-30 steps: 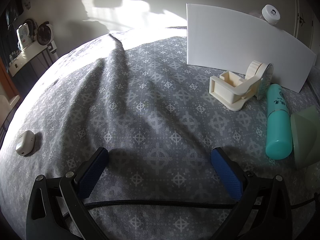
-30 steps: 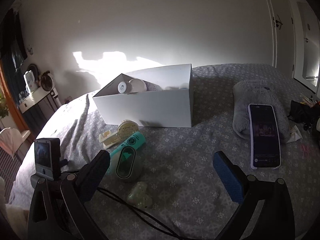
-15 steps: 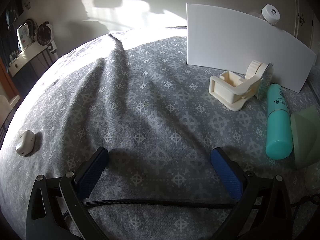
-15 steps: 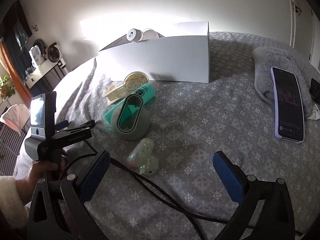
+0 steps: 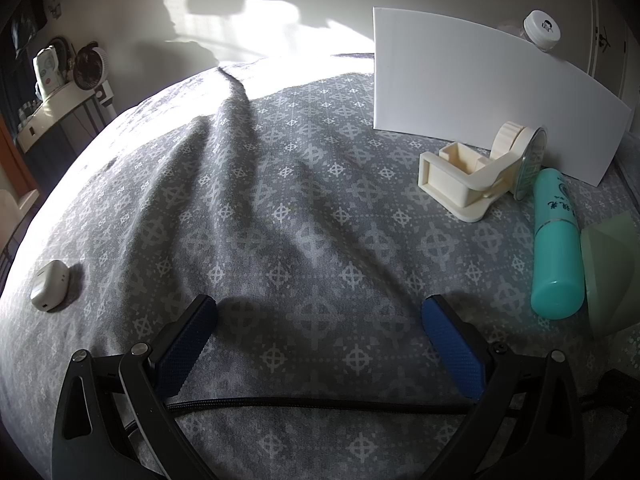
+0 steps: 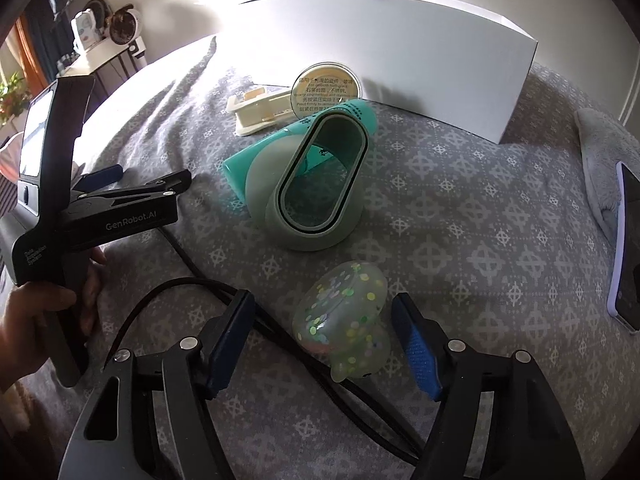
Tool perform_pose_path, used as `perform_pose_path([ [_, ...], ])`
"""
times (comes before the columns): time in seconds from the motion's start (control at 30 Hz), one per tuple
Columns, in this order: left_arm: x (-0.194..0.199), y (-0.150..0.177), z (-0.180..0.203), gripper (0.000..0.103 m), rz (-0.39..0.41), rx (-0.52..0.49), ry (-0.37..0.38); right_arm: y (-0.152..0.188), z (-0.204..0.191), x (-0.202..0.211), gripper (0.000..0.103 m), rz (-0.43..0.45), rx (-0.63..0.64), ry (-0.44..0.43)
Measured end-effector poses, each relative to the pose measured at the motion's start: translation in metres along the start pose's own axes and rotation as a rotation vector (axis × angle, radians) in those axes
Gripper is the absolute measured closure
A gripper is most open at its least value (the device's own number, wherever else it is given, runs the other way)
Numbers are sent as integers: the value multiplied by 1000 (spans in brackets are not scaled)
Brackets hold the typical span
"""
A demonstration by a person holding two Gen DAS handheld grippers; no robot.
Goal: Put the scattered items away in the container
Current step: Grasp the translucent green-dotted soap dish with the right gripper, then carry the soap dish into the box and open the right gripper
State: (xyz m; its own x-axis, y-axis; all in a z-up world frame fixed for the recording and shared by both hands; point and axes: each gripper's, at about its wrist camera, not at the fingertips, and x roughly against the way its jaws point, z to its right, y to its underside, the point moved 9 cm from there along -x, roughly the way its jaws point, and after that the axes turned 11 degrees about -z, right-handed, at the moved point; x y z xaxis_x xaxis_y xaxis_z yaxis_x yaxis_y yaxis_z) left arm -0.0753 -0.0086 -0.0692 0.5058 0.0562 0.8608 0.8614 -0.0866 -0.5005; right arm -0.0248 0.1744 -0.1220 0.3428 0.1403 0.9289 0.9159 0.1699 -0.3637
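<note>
One glitter toy [image 6: 344, 312] sits between the closing right gripper [image 6: 322, 344]; left gripper [image 5: 320, 344] open.

A speckled translucent toy [image 6: 344, 316] is straddled by the closing right gripper [image 6: 324, 340] on the bed [image 6: 460, 208]. No contact with its 2 fingers [image 6: 414, 346] is seen.

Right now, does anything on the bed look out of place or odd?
Yes: a black cable trails across the bedspread, passing under the glittery clear toy between the closing right tool.
</note>
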Motion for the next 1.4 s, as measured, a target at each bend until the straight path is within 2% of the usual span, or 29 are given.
perform_pose_path([
  [0.07, 0, 0, 0, 0, 0, 0, 1, -1, 3, 2, 64, -4, 14, 22],
  [0.2, 0, 0, 0, 0, 0, 0, 0, 1, 14, 14, 64, 19, -35, 13],
  [0.4, 0, 0, 0, 0, 0, 0, 0, -12, 29, 56, 64, 142, -79, 19],
  [0.5, 0, 0, 0, 0, 0, 0, 1, -36, 44, 78, 64, 209, -98, 48],
  [0.7, 0, 0, 0, 0, 0, 0, 2, -108, 88, 128, 64, 365, -158, 117],
  [0.83, 0, 0, 0, 0, 0, 1, 2, -153, 114, 145, 64, 424, -201, 163],
  [1.1, -1, -1, 1, 0, 0, 2, 4, -234, 154, 128, 64, 423, -282, 230],
  [1.23, -1, -1, 1, 0, 1, 3, 6, -262, 162, 96, 63, 330, -277, 333],
  [1.27, -1, -1, 1, 0, 1, 3, 6, -264, 160, 88, 63, 302, -273, 360],
  [1.33, -1, -1, 1, 0, 0, 3, 6, -262, 158, 83, 47, 271, -272, 403],
  [1.37, -1, -1, 1, 0, 0, 3, 6, -258, 155, 83, 29, 273, -273, 406],
  [1.4, -1, -1, 1, 0, 0, 3, 5, -252, 151, 87, 17, 296, -273, 398],
])
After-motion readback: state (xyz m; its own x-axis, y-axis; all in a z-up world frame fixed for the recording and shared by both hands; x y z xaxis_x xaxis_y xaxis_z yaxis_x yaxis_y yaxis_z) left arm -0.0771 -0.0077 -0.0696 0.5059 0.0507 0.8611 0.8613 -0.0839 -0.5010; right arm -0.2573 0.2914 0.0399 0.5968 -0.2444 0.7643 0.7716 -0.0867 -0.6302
